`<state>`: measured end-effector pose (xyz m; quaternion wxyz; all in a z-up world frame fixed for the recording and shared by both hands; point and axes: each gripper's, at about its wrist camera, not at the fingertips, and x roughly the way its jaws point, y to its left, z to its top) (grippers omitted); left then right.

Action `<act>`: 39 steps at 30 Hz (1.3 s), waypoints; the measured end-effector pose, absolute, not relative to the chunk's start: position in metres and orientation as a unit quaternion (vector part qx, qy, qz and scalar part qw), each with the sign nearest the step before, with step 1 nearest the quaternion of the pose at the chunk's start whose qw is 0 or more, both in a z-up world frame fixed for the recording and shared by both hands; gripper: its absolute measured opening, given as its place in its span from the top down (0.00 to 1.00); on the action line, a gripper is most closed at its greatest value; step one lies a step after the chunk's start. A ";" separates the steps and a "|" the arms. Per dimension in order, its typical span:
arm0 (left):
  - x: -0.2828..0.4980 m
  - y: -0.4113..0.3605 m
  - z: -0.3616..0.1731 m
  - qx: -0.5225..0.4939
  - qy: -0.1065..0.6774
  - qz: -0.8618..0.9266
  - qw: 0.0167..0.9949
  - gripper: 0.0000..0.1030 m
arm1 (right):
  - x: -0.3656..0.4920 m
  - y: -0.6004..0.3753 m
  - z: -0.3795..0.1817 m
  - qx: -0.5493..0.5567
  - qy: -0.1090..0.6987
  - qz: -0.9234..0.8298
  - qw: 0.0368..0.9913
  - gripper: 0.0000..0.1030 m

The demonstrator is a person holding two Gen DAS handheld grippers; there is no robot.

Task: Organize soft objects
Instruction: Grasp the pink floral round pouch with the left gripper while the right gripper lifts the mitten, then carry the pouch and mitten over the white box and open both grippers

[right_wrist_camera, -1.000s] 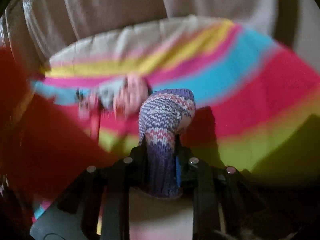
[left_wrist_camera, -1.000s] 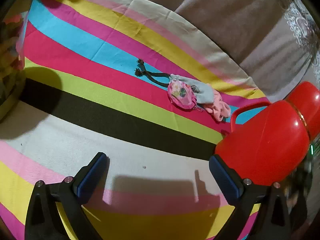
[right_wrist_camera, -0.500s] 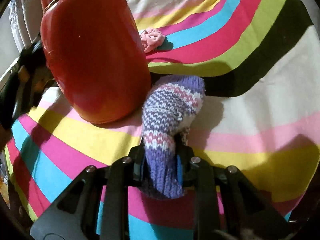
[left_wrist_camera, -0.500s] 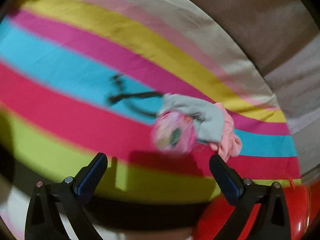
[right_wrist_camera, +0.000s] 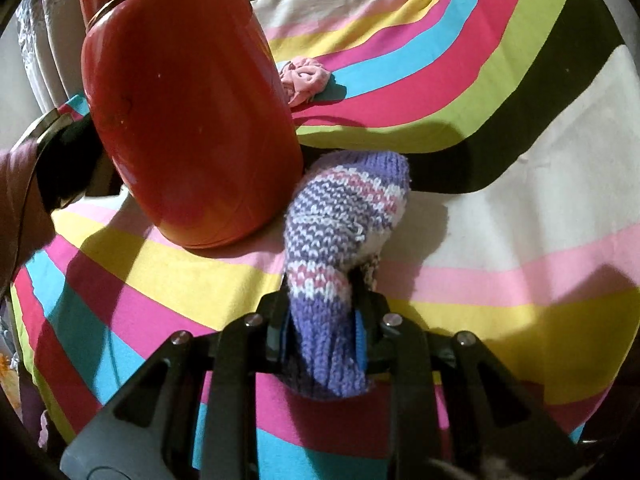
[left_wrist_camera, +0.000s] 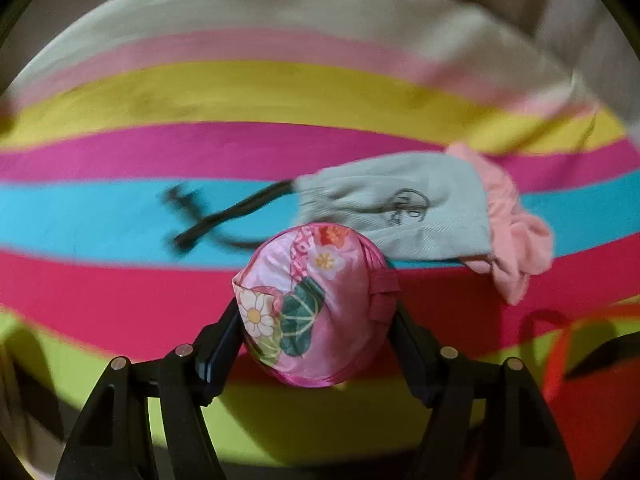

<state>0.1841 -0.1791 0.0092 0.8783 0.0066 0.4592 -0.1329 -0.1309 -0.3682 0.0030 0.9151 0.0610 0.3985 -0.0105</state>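
Observation:
A round pink floral pouch (left_wrist_camera: pixel 320 280) sits between the fingers of my left gripper (left_wrist_camera: pixel 314 320). The jaws are closing and both pads touch its sides. Behind it on the striped cloth (left_wrist_camera: pixel 120 208) lie a pale grey drawstring bag (left_wrist_camera: pixel 400 208) with black cords (left_wrist_camera: pixel 224 220) and a crumpled pink cloth (left_wrist_camera: pixel 516 240). My right gripper (right_wrist_camera: pixel 320 304) is shut on a purple, white and pink knitted sock (right_wrist_camera: pixel 344 208). The sock's toe droops forward just right of a red flask (right_wrist_camera: pixel 188 120). The pink cloth (right_wrist_camera: pixel 304 78) shows beyond the flask.
The red flask stands upright on the striped cloth (right_wrist_camera: pixel 520 160), and its blurred red shape (left_wrist_camera: pixel 592 380) fills the left wrist view's lower right. A sleeve (right_wrist_camera: pixel 16 200) and a dark object are at the left edge. Beige upholstery rises behind the cloth.
My left gripper swept from beside the flask to the pouch, and its jaws narrowed onto it. The right gripper came down beside the flask with the sock, then held still.

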 end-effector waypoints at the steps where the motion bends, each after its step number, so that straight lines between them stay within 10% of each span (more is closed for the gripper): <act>1: 0.171 -0.166 0.013 -0.003 0.449 -0.127 0.884 0.32 | -0.131 -0.369 0.003 0.062 0.398 -0.010 0.915 0.72; 39: -0.205 -0.009 0.022 -0.102 0.440 -0.082 0.888 0.31 | -0.233 -0.244 0.042 0.046 0.379 0.121 0.916 0.76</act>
